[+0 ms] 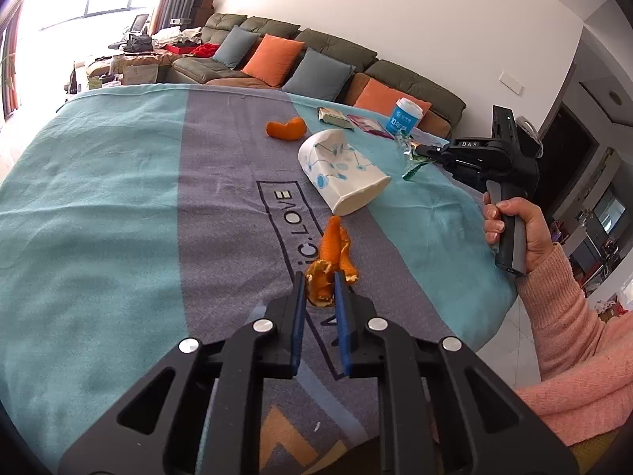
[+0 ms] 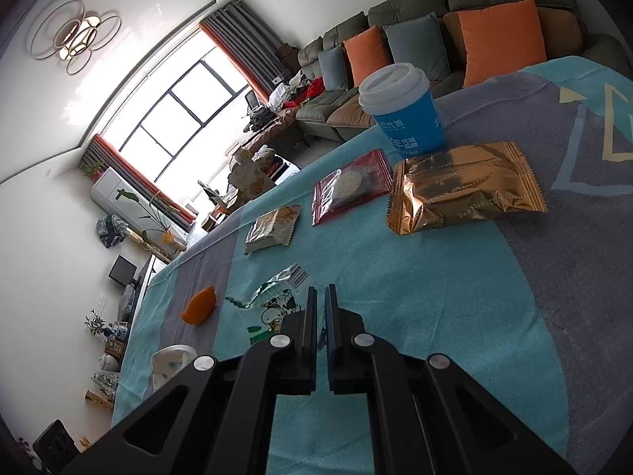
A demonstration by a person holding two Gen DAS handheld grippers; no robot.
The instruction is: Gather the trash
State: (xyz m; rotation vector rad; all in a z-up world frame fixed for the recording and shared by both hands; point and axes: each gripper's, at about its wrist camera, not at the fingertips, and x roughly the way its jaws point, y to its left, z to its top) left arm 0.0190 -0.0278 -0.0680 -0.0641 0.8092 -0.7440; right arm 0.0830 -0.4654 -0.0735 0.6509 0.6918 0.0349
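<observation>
Living room, table under teal-grey blanket, trash scattered. Tipped paper cup ahead, likely my bin. Left gripper narrowed, clamping orange peel just above cloth. Right gripper nearly closed, pinching cow-print wrapper by edge, lifted.

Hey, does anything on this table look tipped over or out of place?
Yes. The white paper cup lies on its side mid-table, dented, while the blue lidded cup stands upright. Loose orange peel sits beyond it, and more peel is pinched in the left tool.
</observation>
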